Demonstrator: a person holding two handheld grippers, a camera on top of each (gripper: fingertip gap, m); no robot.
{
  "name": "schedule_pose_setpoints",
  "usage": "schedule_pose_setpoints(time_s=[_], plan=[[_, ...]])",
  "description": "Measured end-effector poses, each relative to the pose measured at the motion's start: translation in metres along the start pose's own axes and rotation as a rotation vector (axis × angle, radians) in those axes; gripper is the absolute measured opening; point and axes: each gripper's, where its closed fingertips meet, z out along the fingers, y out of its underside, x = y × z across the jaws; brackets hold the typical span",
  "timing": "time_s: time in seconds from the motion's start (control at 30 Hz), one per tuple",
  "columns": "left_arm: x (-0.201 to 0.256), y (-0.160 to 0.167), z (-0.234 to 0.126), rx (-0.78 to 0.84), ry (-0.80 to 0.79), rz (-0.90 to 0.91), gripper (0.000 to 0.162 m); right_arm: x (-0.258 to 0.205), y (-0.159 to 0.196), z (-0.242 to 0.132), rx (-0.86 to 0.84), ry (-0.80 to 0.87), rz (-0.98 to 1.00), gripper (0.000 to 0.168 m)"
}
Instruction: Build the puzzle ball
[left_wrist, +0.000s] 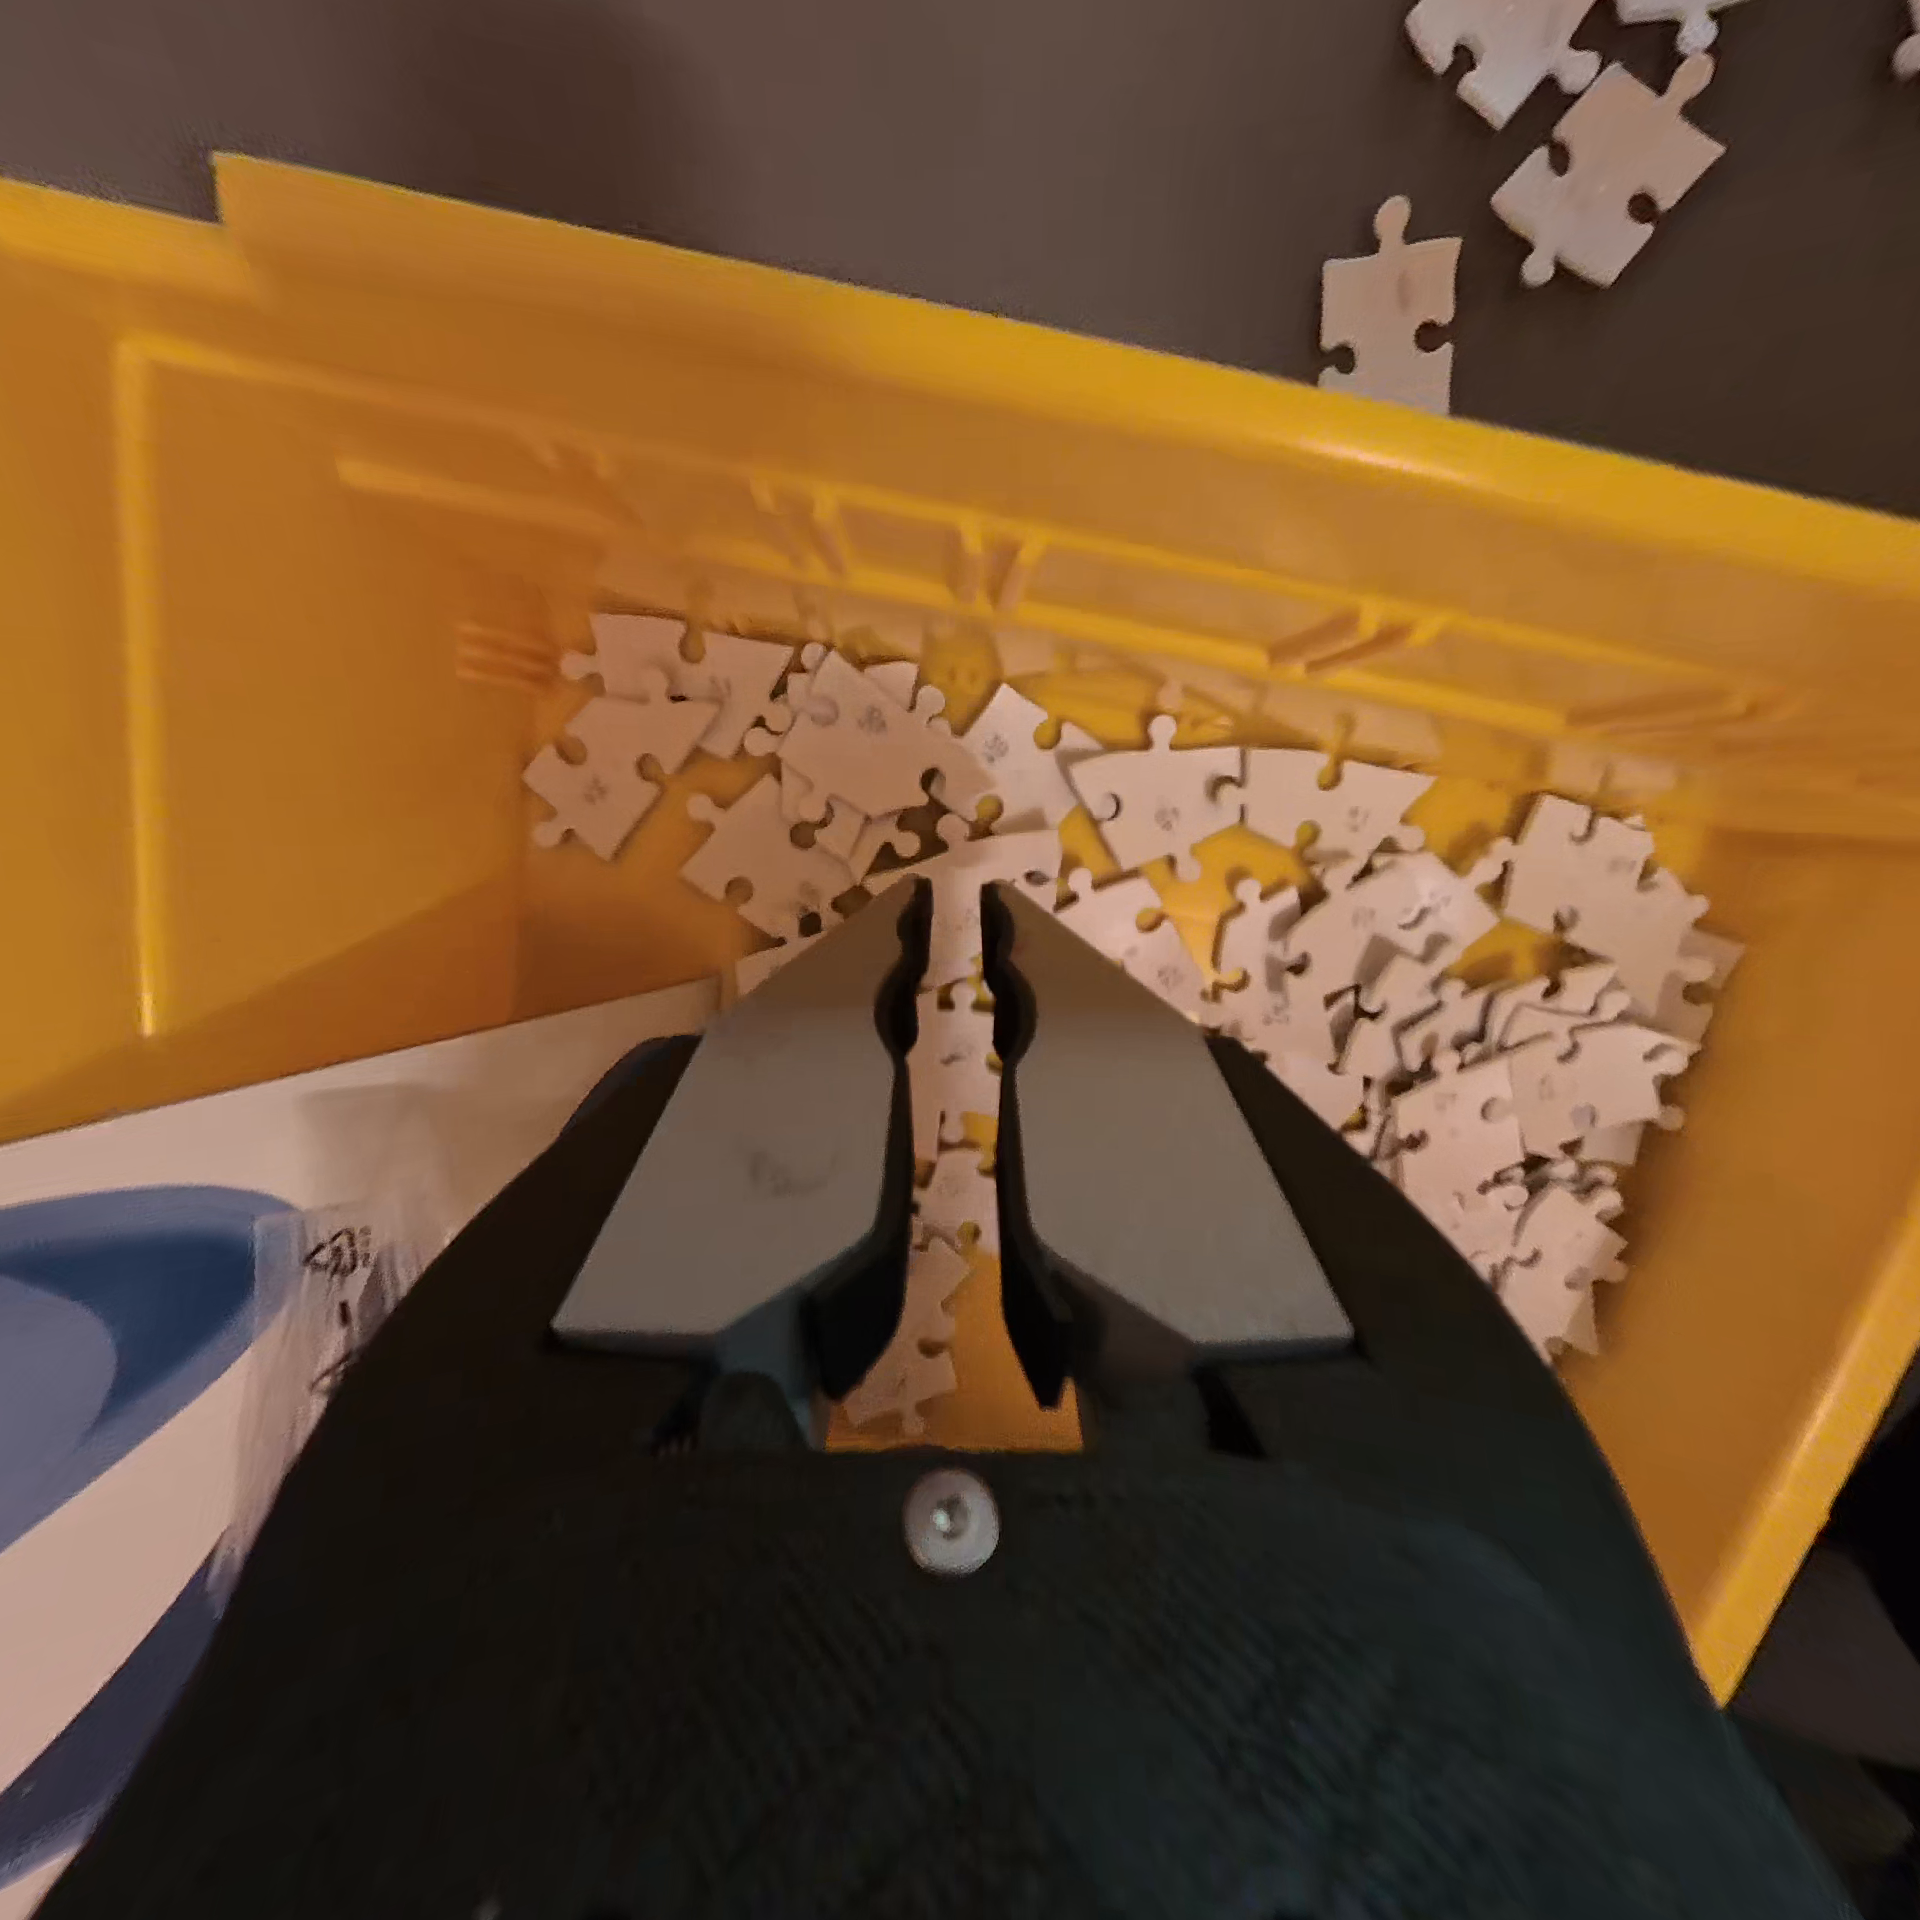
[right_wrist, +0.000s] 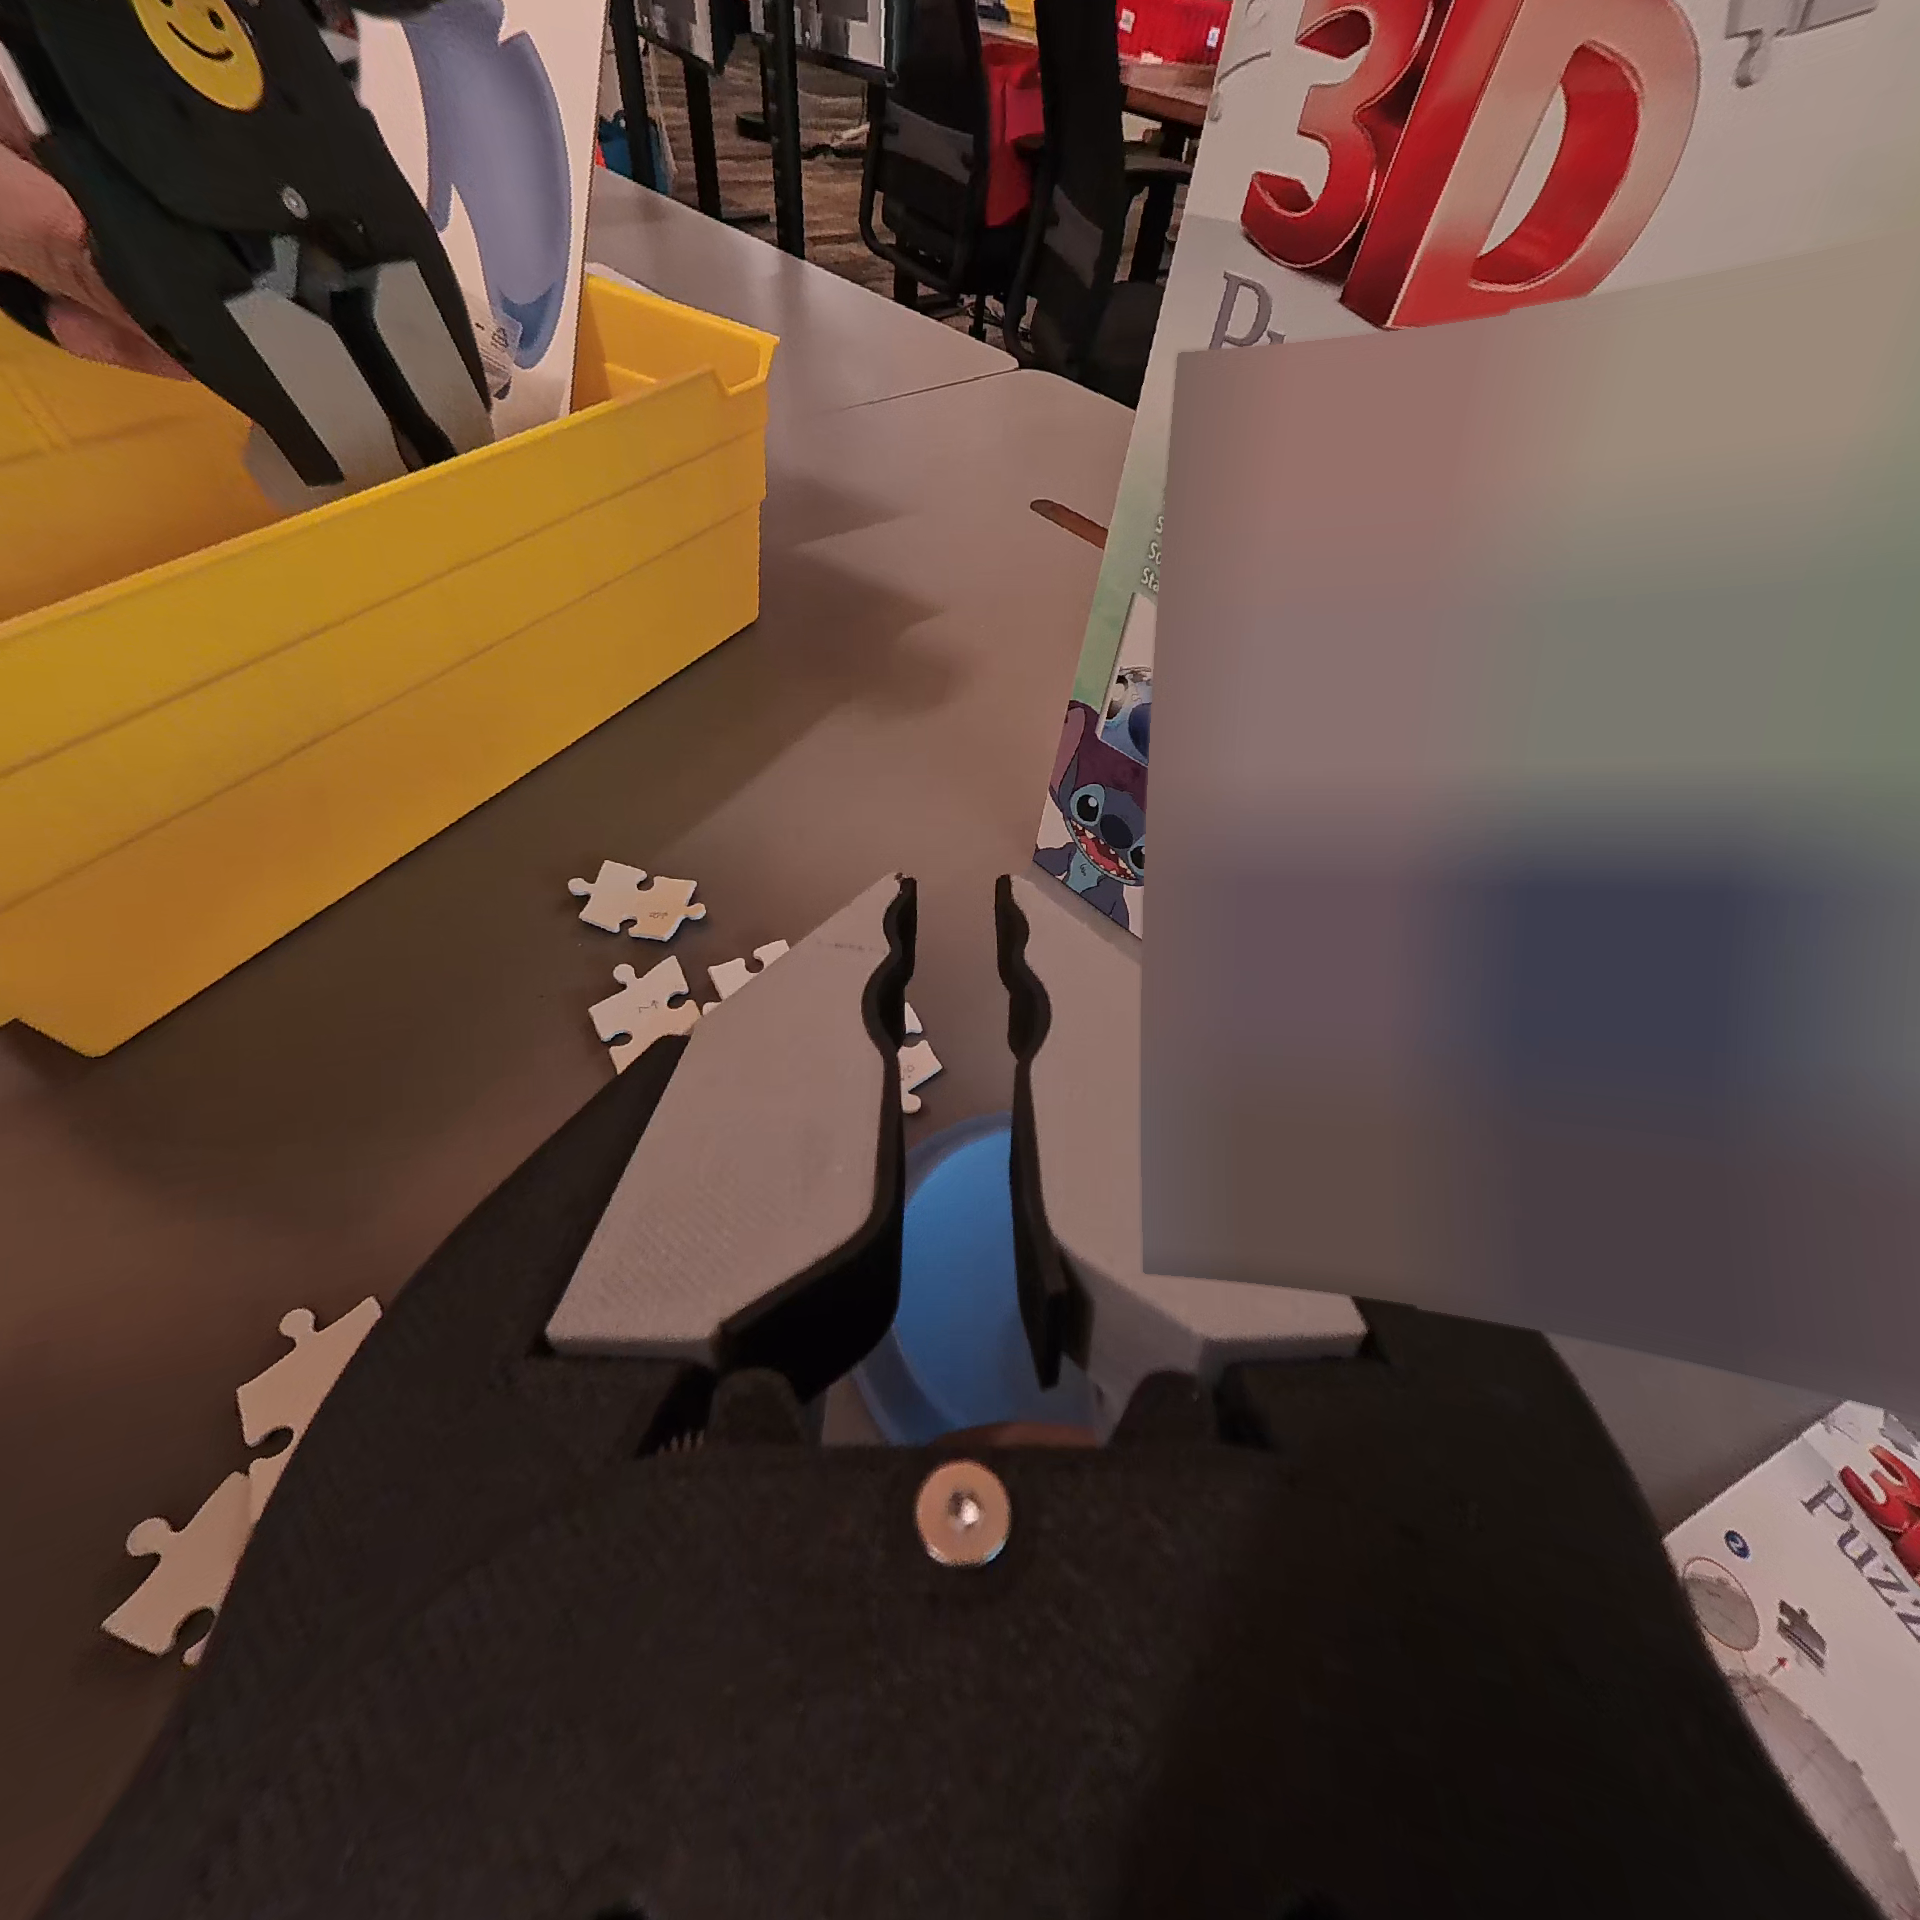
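Observation:
Several white puzzle pieces (left_wrist: 1351, 935) lie heaped in a yellow bin (left_wrist: 935, 436). My left gripper (left_wrist: 951, 899) reaches down into the bin just above the heap, jaws a narrow gap apart, nothing clearly held. It also shows in the right wrist view (right_wrist: 353, 457), inside the bin (right_wrist: 416, 644). My right gripper (right_wrist: 956, 894) is open and empty, low over the grey table. A blue rounded thing (right_wrist: 956, 1247) lies under its fingers. Loose white pieces (right_wrist: 639, 904) lie just ahead to its left, more by its left side (right_wrist: 208, 1538).
A few loose pieces (left_wrist: 1600, 177) lie on the table beyond the bin. A white and blue box (left_wrist: 156, 1299) stands in the bin's near end. A tall puzzle box (right_wrist: 1455, 156) stands right of my right gripper; another box (right_wrist: 1818, 1610) lies at the lower right. Chairs stand behind. The grippers' ends are close to 25 cm from one another. From my right tips it is roughly 9 cm to the blue rounded thing (right_wrist: 956, 1247); from my left, 25 cm.

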Motion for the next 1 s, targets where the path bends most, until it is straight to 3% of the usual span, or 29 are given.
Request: schedule_pose_setpoints(time_s=[0.5,0.63,0.83,1.0], plan=[[0.005,0.05,-0.002,-0.233,0.031,0.025,0.0,0.0,-0.001,-0.001,0.004,0.003,-0.004,0.012],[0.005,0.046,-0.005,-0.207,0.032,0.029,0.0,0.001,-0.002,-0.002,0.007,0.005,-0.004,0.012],[-0.004,0.007,0.002,-0.049,-0.059,0.06,0.0,0.0,-0.001,0.0,0.001,0.003,-0.007,0.012],[-0.001,0.02,0.008,-0.121,-0.076,0.103,0.0,0.001,-0.002,-0.001,0.005,0.005,-0.007,0.012]])
